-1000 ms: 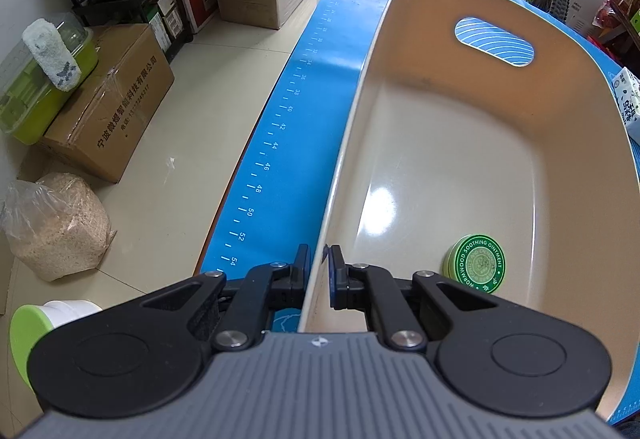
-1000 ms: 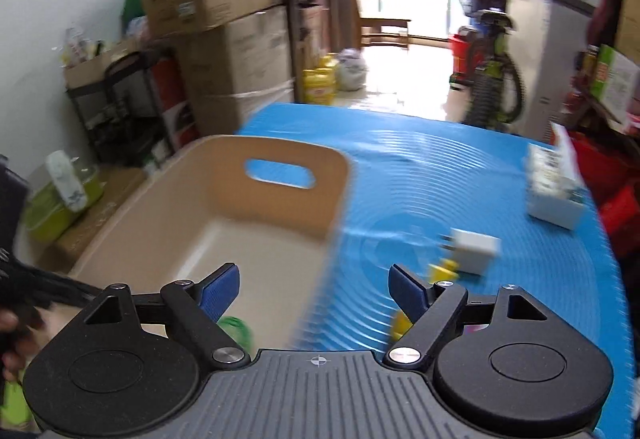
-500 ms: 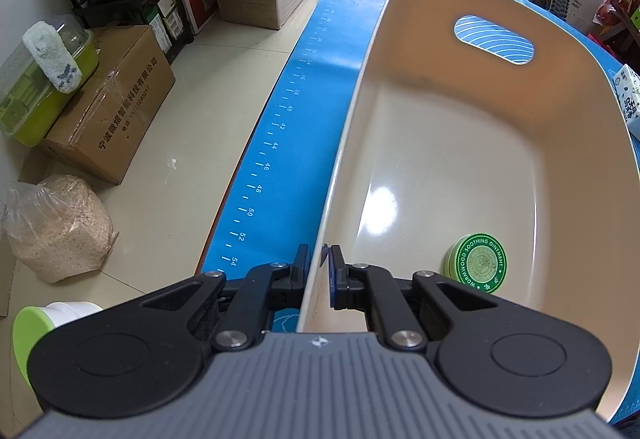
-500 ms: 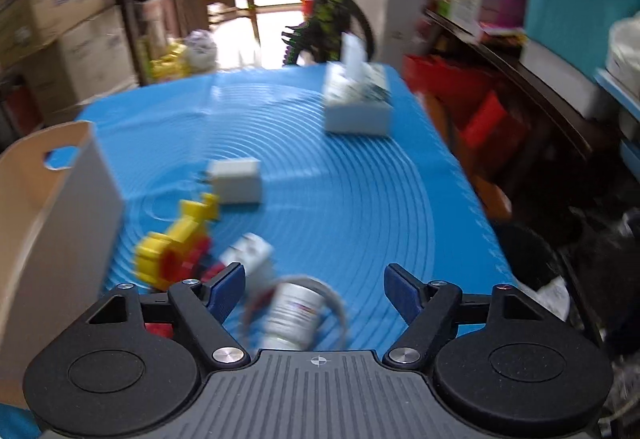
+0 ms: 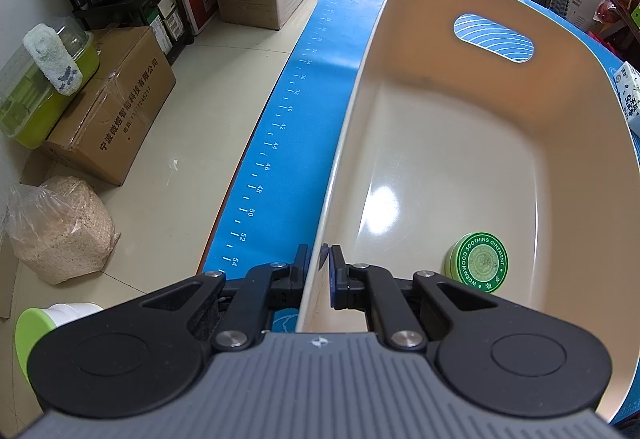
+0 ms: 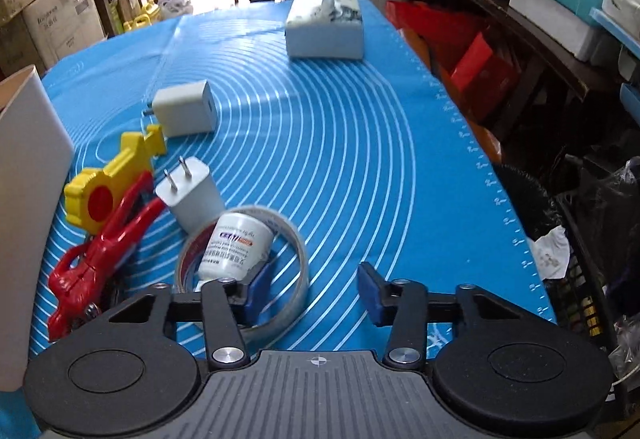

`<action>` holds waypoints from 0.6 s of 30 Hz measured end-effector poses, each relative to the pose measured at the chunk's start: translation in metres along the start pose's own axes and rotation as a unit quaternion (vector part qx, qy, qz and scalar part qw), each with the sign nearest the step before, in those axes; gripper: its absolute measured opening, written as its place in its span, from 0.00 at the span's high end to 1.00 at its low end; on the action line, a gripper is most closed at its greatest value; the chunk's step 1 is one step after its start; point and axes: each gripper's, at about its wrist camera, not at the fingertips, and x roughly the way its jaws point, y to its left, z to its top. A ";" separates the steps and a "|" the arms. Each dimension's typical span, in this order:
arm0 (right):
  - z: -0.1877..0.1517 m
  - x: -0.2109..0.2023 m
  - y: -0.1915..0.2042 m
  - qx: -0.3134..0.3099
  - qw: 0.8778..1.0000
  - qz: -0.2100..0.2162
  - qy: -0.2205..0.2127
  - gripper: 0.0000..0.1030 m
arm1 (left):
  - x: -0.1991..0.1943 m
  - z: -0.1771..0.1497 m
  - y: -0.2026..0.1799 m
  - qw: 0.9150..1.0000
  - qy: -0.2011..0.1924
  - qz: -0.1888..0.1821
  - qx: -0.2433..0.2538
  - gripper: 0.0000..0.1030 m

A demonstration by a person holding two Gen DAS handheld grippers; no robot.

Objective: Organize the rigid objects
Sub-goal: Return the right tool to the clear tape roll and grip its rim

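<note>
We have the left gripper (image 5: 324, 271) clamped on the bin (image 5: 560, 111), one blue pad outside the near wall and one inside, the rim pinched tight between them. Over on the right, our right gripper (image 6: 312, 293) hangs just above the mat (image 6: 340, 159) with its jaws partly apart, and they have just been closing in. The left finger (image 6: 256, 289) sits inside the tape roll (image 6: 298, 239), right by the bottle (image 6: 236, 247) lying in that ring; the right finger (image 6: 370, 293) is outside the ring over bare mat. So the tape's band runs between our pads, but we cannot tell whether either pad is touching it yet.

Hard to see: the near part of the tape roll and the bottle's base are covered by our gripper. The red pliers (image 6: 100, 251) are partly behind the left jaw arm, and something dark beneath them is too hidden to name. The bin's wall is cut off at the left edge of the right view. The bottle's label print is too small to read.

The count: one tin (image 5: 478, 261) in the bin, near the corner by our left gripper, green lid up. On the mat, two white chargers, one near the pliers (image 6: 190, 195) with prongs up, one farther off (image 6: 184, 113). One yellow toy (image 6: 112, 179), one pair of pliers, one tape roll, one bottle, and one tissue box (image 6: 326, 29) at the far end.
</note>
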 end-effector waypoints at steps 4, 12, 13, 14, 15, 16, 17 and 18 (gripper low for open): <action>-0.003 0.008 0.003 0.005 1.000 0.005 0.011 0.57 | 0.000 0.000 0.000 1.000 0.000 0.000 0.000 0.89; -0.008 0.009 0.010 0.001 1.000 0.013 0.009 0.81 | 0.001 0.000 -0.001 1.000 0.003 0.005 0.005 0.87; -0.008 0.008 0.009 0.009 1.000 0.015 0.006 0.82 | 0.000 0.000 -0.001 1.000 0.003 0.005 0.005 0.87; -0.008 0.007 0.008 0.016 1.000 0.017 0.002 0.83 | 0.000 0.000 -0.001 1.000 0.003 0.005 0.004 0.87; -0.007 0.005 0.007 0.021 1.000 0.018 -0.002 0.83 | 0.001 0.000 -0.001 1.000 0.003 0.004 0.003 0.87; -0.007 0.003 0.006 0.024 1.000 0.018 -0.006 0.83 | 0.000 0.000 -0.001 1.000 0.003 0.004 0.003 0.88; -0.006 0.001 0.005 0.026 0.999 0.017 -0.011 0.83 | 0.000 0.000 -0.001 1.000 0.003 0.004 0.003 0.88; -0.005 -0.002 0.004 0.028 0.999 0.016 -0.014 0.83 | 0.000 0.000 -0.001 1.000 0.003 0.004 0.003 0.88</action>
